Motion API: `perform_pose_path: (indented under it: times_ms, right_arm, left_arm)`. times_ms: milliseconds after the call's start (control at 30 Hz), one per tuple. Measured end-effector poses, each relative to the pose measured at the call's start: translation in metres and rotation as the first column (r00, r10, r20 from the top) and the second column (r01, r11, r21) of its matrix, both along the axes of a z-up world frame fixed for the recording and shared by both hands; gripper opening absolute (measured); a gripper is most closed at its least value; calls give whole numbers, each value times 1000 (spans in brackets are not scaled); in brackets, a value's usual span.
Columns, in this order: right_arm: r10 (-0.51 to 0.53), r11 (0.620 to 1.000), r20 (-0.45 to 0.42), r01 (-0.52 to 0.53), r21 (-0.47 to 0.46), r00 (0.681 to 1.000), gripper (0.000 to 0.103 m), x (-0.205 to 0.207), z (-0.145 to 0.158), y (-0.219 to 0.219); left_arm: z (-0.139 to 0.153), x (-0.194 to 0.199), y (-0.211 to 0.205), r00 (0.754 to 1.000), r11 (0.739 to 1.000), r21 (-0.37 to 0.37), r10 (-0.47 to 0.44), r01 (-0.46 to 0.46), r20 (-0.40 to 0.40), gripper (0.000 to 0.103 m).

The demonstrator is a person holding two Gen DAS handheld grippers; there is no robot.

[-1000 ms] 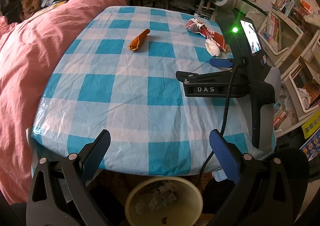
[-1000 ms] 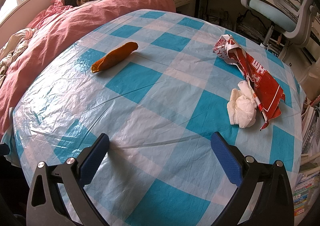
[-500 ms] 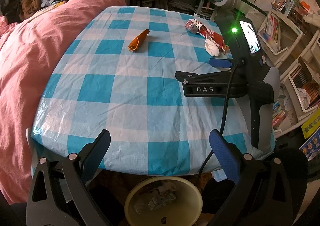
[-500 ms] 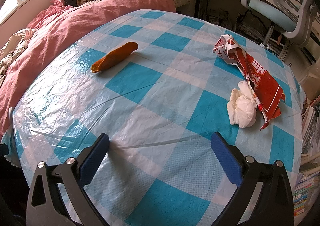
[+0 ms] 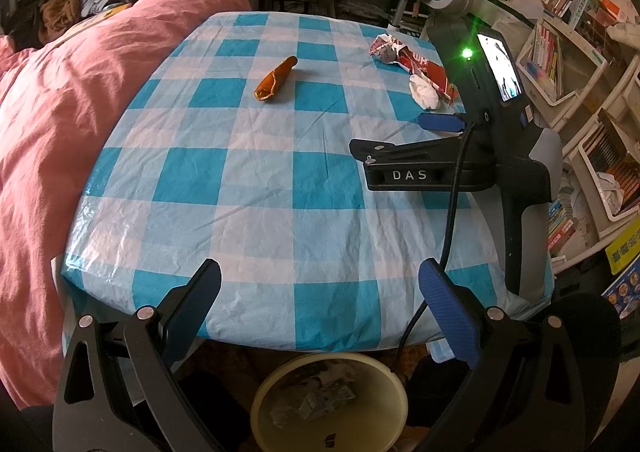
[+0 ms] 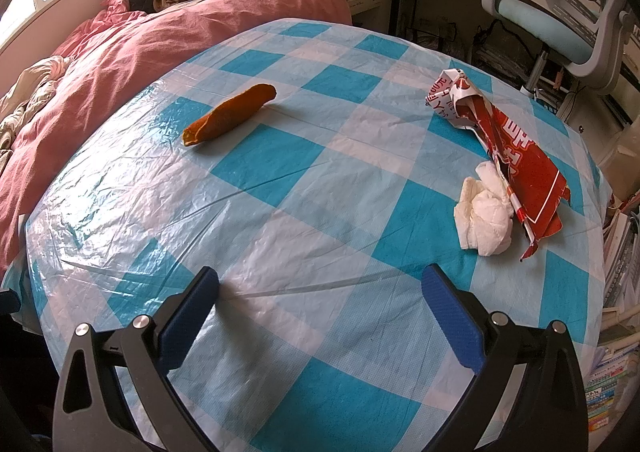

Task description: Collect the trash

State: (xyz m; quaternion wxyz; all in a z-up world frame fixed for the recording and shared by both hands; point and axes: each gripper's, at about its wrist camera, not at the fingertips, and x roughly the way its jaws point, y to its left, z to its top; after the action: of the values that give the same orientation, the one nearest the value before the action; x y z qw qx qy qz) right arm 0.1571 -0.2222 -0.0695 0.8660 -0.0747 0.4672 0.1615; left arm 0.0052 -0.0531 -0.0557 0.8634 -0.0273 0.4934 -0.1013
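Three bits of trash lie on the blue-and-white checked table (image 5: 260,188): an orange peel (image 5: 275,79) (image 6: 229,114) at the far middle, a crumpled red-and-white wrapper (image 5: 412,62) (image 6: 508,148) at the far right, and a white tissue wad (image 5: 425,92) (image 6: 486,218) touching the wrapper's near end. My left gripper (image 5: 320,292) hangs open and empty at the table's near edge, above a yellow bin (image 5: 332,404) with trash in it. My right gripper (image 6: 320,300) is open over the table, near the tissue, and its body (image 5: 472,160) shows in the left wrist view.
A pink duvet (image 5: 60,124) on a bed presses against the table's left side. An office chair (image 6: 560,12) stands behind the table. Shelves with books (image 5: 580,64) line the right. A black cable (image 5: 452,220) hangs from the right gripper across the table's near right corner.
The left wrist view has shifted back slightly, showing a bit more of the bin. The right gripper and the trash have not moved.
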Motion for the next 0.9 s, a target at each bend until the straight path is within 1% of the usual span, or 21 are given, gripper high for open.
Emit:
perform_pose_path:
  times_ms: [900]
  right_arm:
    - [0,1000,0,0,0,1000,97,0,0,0]
  left_arm:
    - [-1,1,-2,1000,1000,8,-2,2,3,95]
